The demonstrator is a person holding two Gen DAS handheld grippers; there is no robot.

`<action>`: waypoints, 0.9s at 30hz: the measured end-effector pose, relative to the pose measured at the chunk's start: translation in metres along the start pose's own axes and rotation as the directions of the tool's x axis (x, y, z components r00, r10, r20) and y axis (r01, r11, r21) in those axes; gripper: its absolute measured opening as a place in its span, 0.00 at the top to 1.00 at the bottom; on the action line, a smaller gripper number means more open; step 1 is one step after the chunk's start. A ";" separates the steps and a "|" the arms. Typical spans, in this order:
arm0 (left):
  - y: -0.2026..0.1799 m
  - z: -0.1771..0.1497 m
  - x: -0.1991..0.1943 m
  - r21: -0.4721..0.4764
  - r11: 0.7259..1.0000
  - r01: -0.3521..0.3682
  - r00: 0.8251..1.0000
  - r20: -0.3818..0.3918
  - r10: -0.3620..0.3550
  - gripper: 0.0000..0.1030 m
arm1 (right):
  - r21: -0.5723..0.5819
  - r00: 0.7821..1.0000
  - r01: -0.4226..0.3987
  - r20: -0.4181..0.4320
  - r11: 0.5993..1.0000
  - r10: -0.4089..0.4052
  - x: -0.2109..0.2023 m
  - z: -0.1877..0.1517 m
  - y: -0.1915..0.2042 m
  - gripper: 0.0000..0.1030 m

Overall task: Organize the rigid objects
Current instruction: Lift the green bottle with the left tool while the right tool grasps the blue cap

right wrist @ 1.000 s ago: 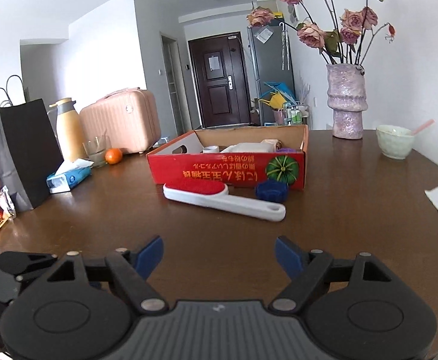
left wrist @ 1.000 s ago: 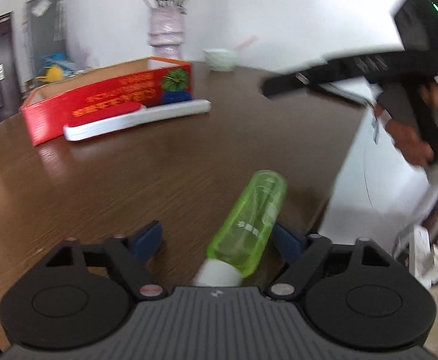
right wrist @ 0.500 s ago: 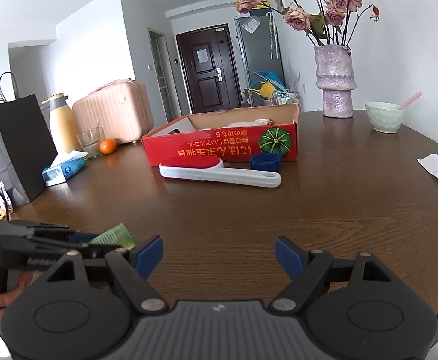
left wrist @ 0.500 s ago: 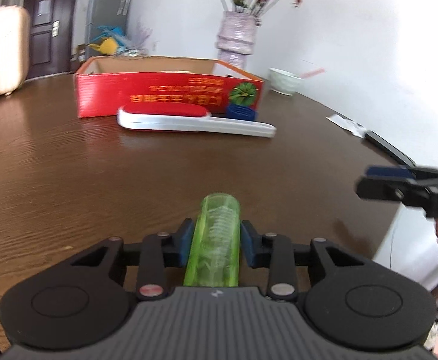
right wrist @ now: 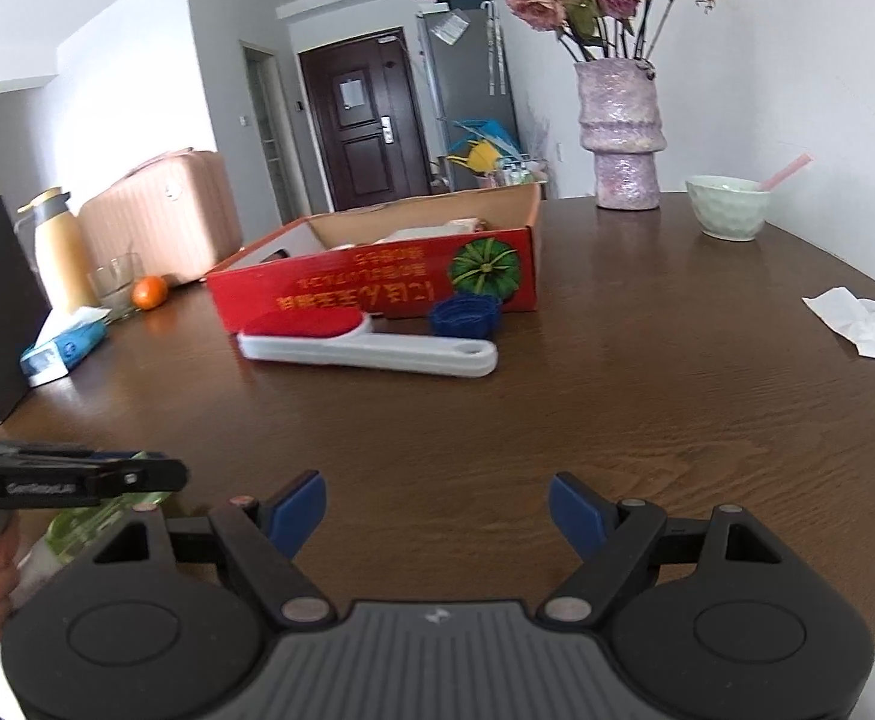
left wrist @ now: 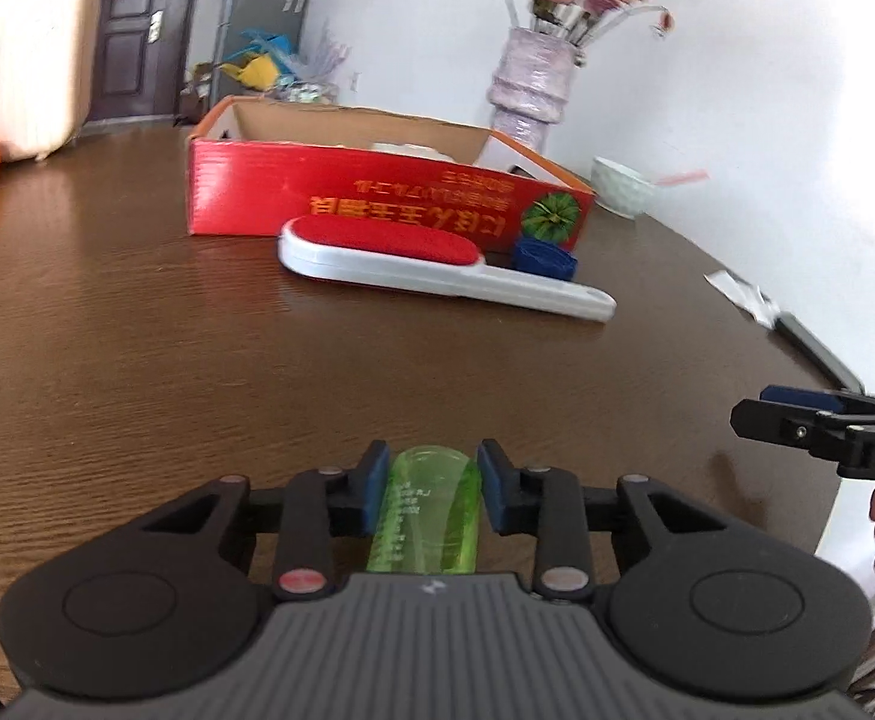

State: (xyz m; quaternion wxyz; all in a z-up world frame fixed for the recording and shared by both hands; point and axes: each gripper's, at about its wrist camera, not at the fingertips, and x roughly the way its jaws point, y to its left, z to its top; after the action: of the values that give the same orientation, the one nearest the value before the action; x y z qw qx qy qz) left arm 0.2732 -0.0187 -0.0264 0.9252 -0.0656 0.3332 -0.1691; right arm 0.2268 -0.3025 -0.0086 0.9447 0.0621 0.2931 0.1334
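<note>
The green bottle [left wrist: 431, 510] sat clamped between the blue pads [left wrist: 373, 483] of my left gripper [left wrist: 432, 480], its translucent body running lengthwise along my fingers and held above the near part of the wooden table [left wrist: 137, 372]. My jaws were closing on it, the pads pressed against both its sides. In the right wrist view the same bottle showed only as a green patch under the left gripper's black fingers at the lower left, with part of a hand below it.

My right gripper [right wrist: 437, 510] stood with its jaws wide apart and nothing between them, only bare table beyond the blue pads. In the left wrist view it reached in from the right edge.

Farther across the table lay a white lint brush [left wrist: 425, 267] with a red pad, its handle pointing right. A blue bottle cap [left wrist: 544, 261] rested just behind the handle, close against the front wall of an open red cardboard box [left wrist: 341, 198]. Behind the box stood a pale purple vase [right wrist: 620, 132] of dried roses, with a light green bowl [right wrist: 728, 213] to its right. A crumpled tissue [right wrist: 857, 324] lay near the right edge, an orange [right wrist: 149, 292] far left.
</note>
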 end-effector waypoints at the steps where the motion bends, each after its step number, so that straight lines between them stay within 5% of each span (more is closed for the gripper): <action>1: 0.002 0.002 -0.001 -0.009 1.000 0.002 1.000 0.010 -0.001 0.69 | 0.002 1.000 0.004 0.002 1.000 -0.004 0.003 0.003 -0.002 0.21; 9: 0.017 0.038 0.001 -0.036 0.999 -0.001 0.993 0.116 0.006 0.69 | -0.001 0.998 0.055 0.011 0.998 -0.055 0.050 0.048 -0.014 0.22; 13: 0.034 0.053 0.026 -0.108 0.993 -0.055 0.997 0.049 0.060 0.69 | -0.020 0.999 0.044 0.012 0.999 -0.043 0.087 0.078 -0.015 0.22; 16: 0.039 0.050 0.030 -0.119 0.990 -0.078 0.996 0.025 0.082 0.55 | -0.054 0.996 0.087 -0.013 0.995 -0.088 0.119 0.093 -0.016 0.22; 20: 0.037 0.036 0.013 -0.092 0.993 -0.076 0.996 0.032 0.079 0.18 | -0.089 0.994 0.084 -0.067 0.992 -0.090 0.152 0.107 -0.013 0.23; 27: 0.032 0.020 0.010 -0.048 0.988 -0.149 0.989 -0.001 0.150 0.23 | -0.135 0.989 0.065 -0.120 0.989 -0.082 0.190 0.107 0.001 0.33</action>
State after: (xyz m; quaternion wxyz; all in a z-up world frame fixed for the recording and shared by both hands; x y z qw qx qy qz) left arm 0.3016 0.0074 -0.0243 0.9338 -0.0627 0.3402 -0.0912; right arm 0.4382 -0.2505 -0.0224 0.9308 -0.0190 0.3444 0.1208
